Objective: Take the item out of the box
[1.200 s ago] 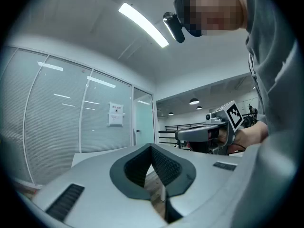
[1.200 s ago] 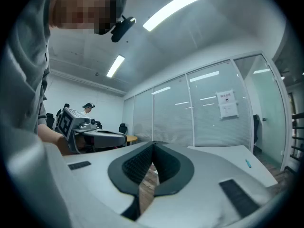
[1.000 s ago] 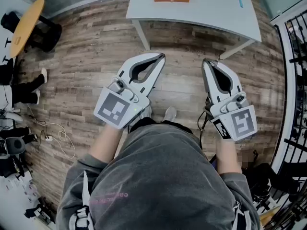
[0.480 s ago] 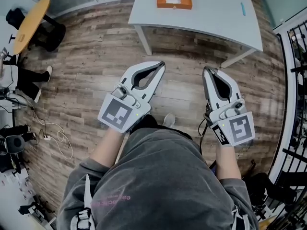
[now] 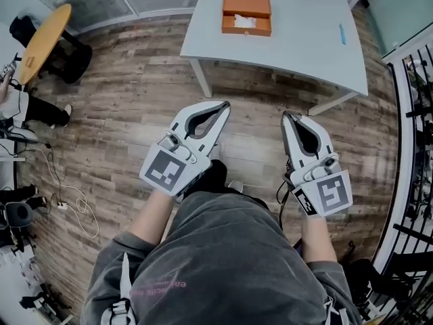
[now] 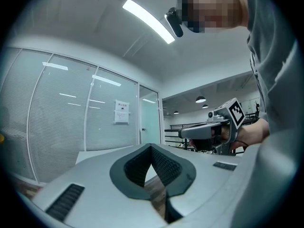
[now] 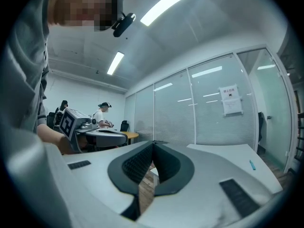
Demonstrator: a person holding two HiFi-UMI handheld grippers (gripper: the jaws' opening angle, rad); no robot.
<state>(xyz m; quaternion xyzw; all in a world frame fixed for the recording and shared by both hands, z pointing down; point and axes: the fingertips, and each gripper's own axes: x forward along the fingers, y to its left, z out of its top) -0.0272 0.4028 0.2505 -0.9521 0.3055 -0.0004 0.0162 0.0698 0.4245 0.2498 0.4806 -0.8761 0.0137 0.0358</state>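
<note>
The orange box (image 5: 246, 14) sits on the far side of a pale bench (image 5: 298, 42), towards the bench's left end, and it is open at the top. A white item (image 5: 245, 22) lies inside it, against the near wall. A small blue pen (image 5: 342, 34) lies on the same bench, well apart from the box, near the right edge.

Both grippers are held over the wooden floor (image 5: 128, 114), on the near side of the bench and well short of it. They point towards the far side, and neither touches the box. The left gripper (image 5: 225, 104) is angled slightly to the right. In its own view its fingers (image 6: 135, 170) meet at the tips with nothing between them, leaving only the oval hollow behind the dark pads. The right gripper (image 5: 287, 116) sits beside it, a gap apart. Its fingers (image 7: 166, 167) are likewise pressed together tip to tip and hold nothing.

The person's grey sweatshirt (image 5: 230, 263) fills the near part of the head view. A round yellow table (image 5: 44, 39) stands at the far left, and a dark railing (image 5: 416, 134) runs along the right edge.
</note>
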